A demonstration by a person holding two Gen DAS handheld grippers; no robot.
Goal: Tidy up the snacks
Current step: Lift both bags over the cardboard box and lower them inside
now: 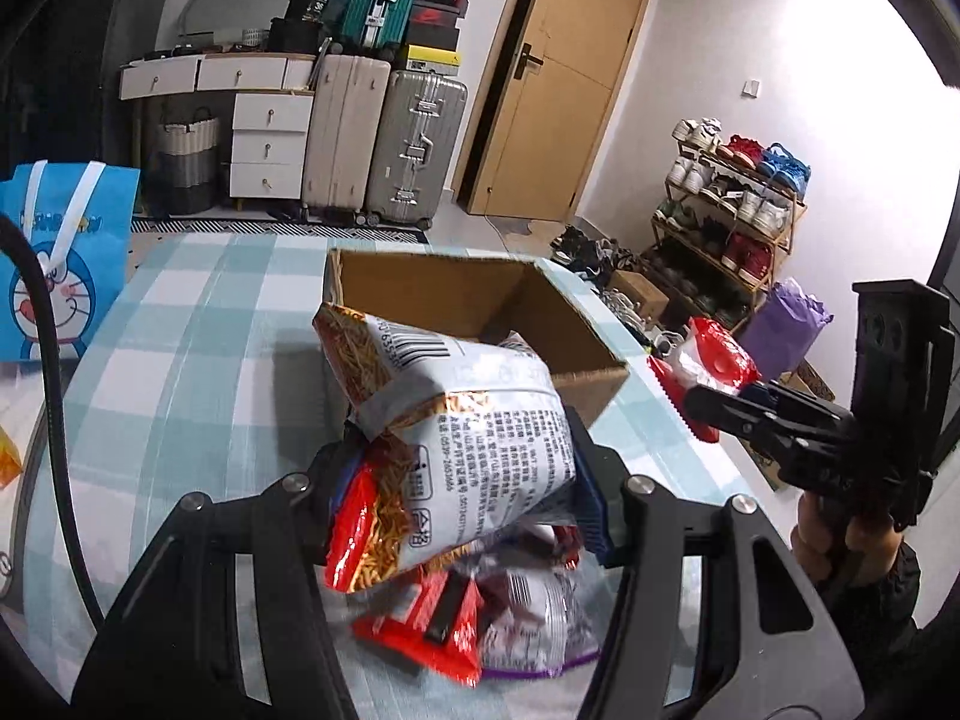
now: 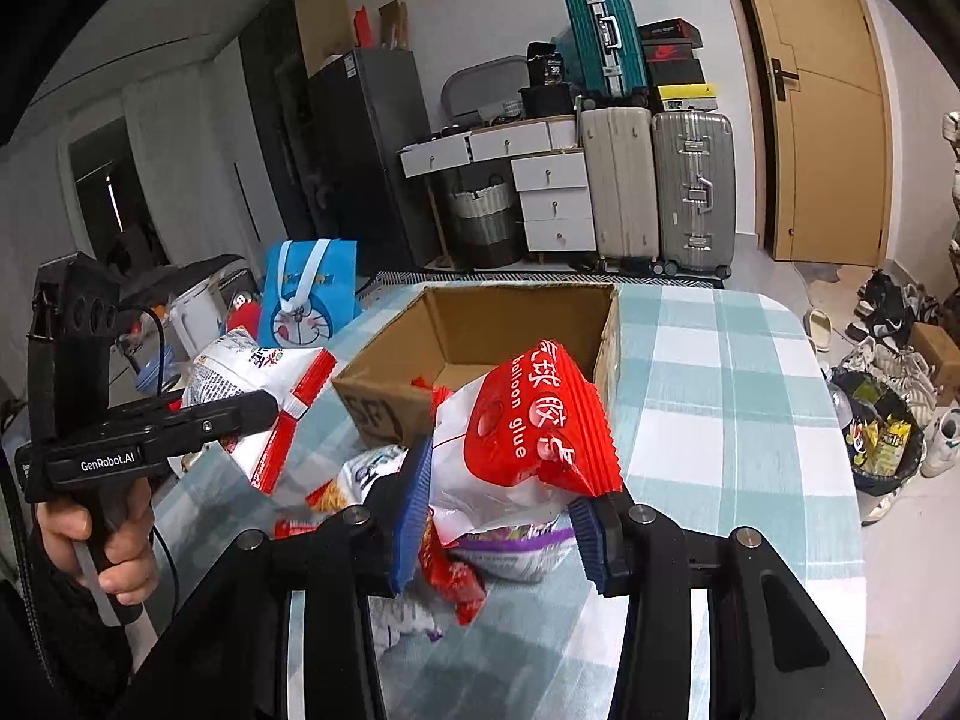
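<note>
My left gripper (image 1: 465,486) is shut on a white and orange noodle-snack bag (image 1: 474,414), held up just in front of an open cardboard box (image 1: 420,294) on the checked tablecloth. At the right of that view, my right gripper (image 1: 699,405) is shut on a red and white packet (image 1: 717,369). In the right wrist view the same red packet (image 2: 528,426), printed "balloon glue", sits between the blue pads (image 2: 414,510) of my right gripper (image 2: 501,519), near the box (image 2: 516,312). A hand holds the left gripper (image 2: 264,405) with the snack bag (image 2: 258,372) at the left.
Loose snack packets (image 1: 468,618) lie on the table (image 1: 198,330) under both grippers. A blue cartoon bag (image 1: 66,258) stands at the table's left. Suitcases (image 1: 414,150), drawers and a shoe rack (image 1: 732,216) line the room. A full bin (image 2: 876,426) sits beyond the table's right edge.
</note>
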